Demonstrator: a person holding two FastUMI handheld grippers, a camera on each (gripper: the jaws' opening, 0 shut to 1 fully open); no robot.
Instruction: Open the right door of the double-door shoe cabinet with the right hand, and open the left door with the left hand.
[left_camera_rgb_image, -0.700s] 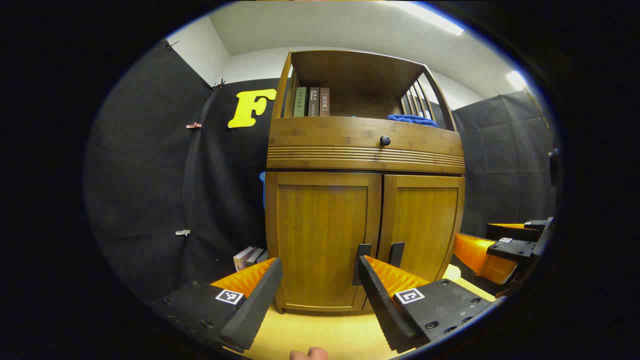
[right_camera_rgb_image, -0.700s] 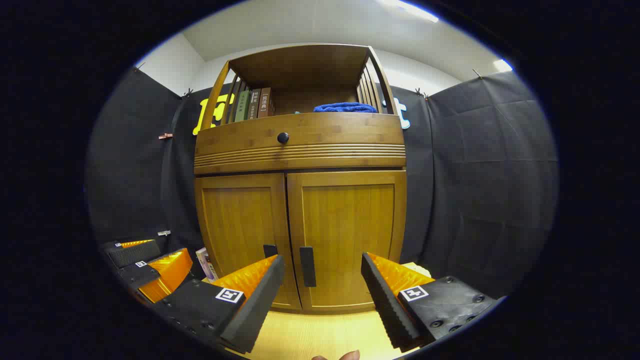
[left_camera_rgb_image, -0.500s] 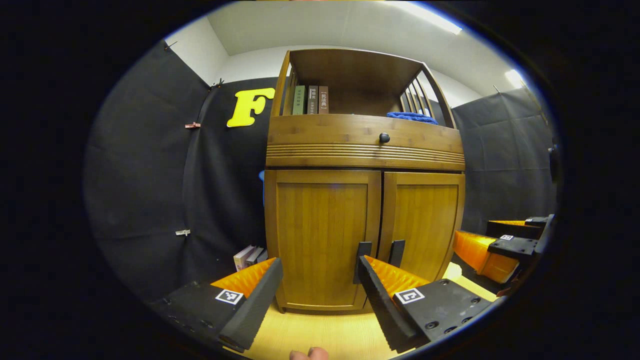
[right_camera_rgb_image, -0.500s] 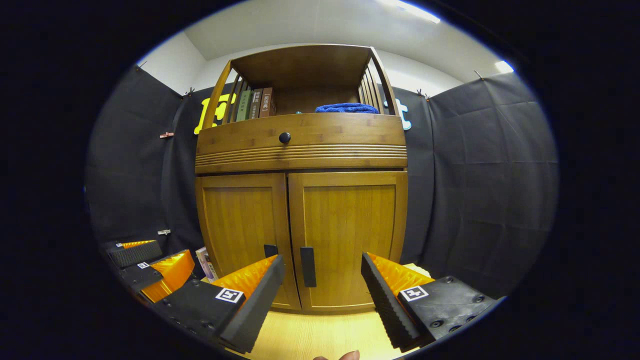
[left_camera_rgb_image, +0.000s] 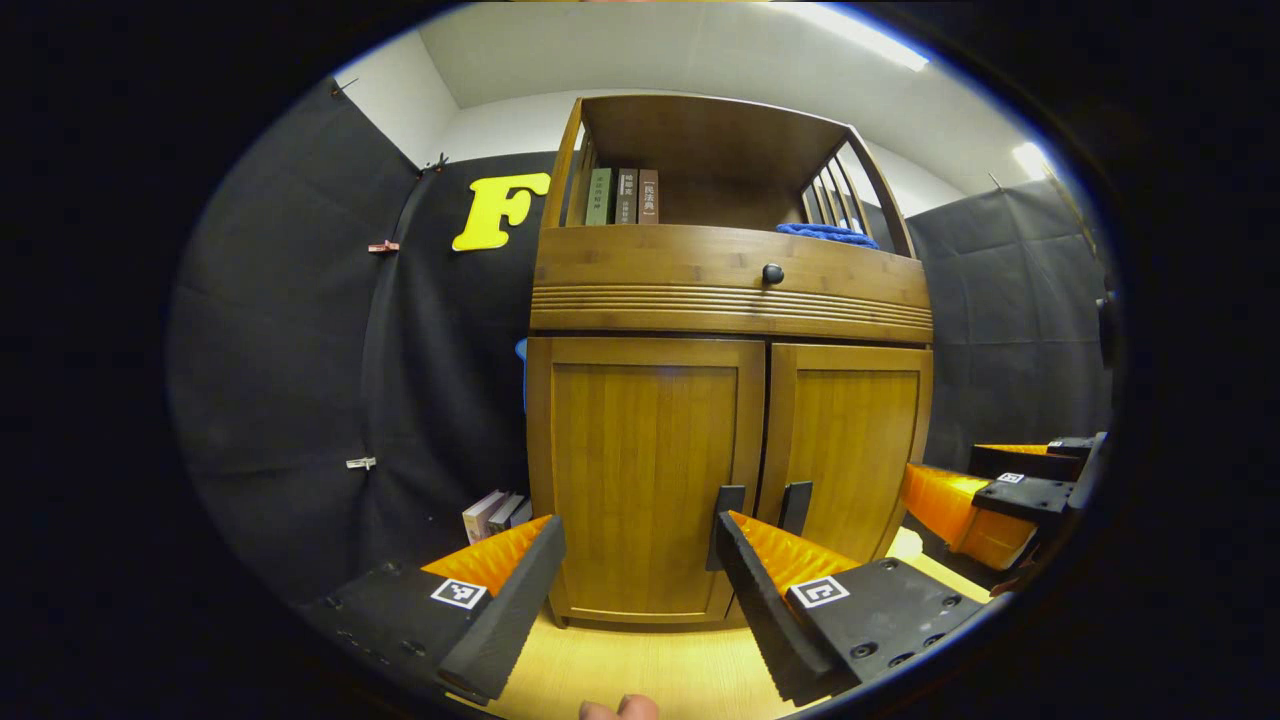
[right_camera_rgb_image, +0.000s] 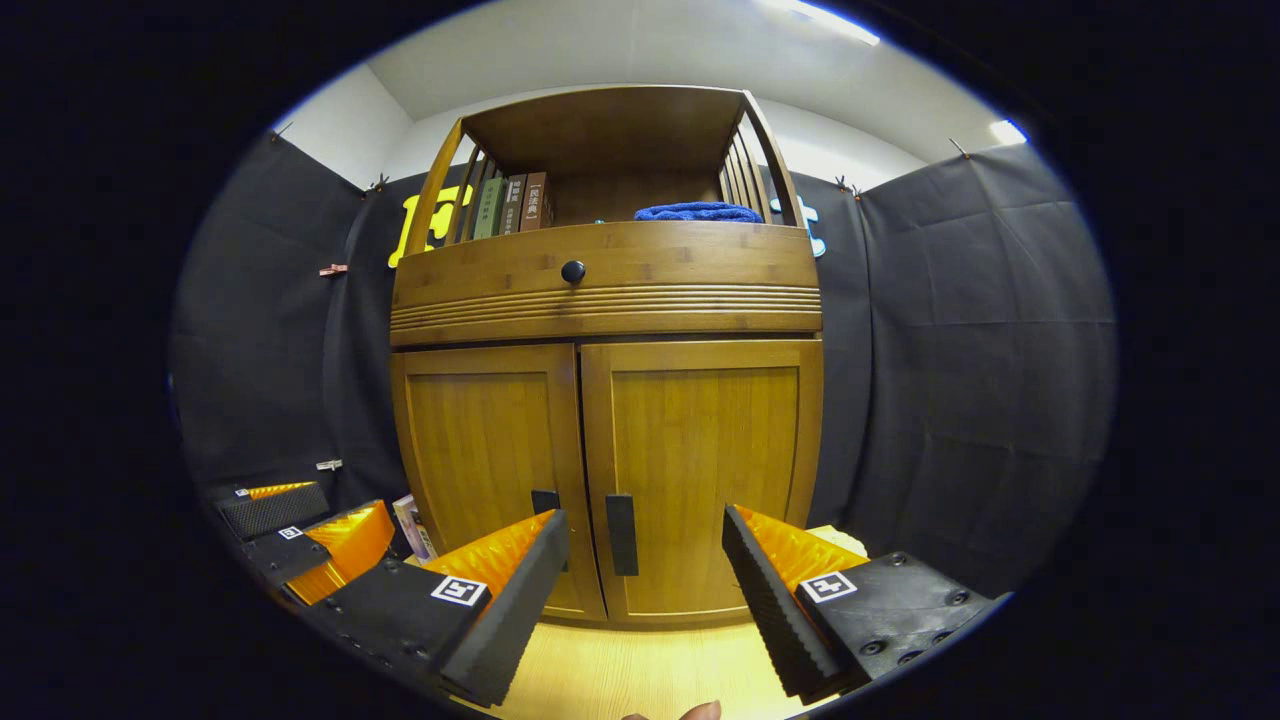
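Facing the shoe cabinet (right_camera_rgb_image: 605, 420) at the centre of both views, we held both grippers spread wide and empty. The right gripper (right_camera_rgb_image: 645, 575) sat at the bottom of the right gripper view, its gap framing the right door handle (right_camera_rgb_image: 621, 534) on the shut right door (right_camera_rgb_image: 705, 470). The left gripper (left_camera_rgb_image: 640, 575) sat at the bottom of the left gripper view, short of the shut left door (left_camera_rgb_image: 645, 470), with one finger (left_camera_rgb_image: 760, 600) overlapping the left door handle (left_camera_rgb_image: 725, 525). We judged the handles the chief hazard: standing just beside each other at the centre seam, they could let a finger catch the wrong door, or the two grippers collide. A shallow grip on so slim a handle could also slip.
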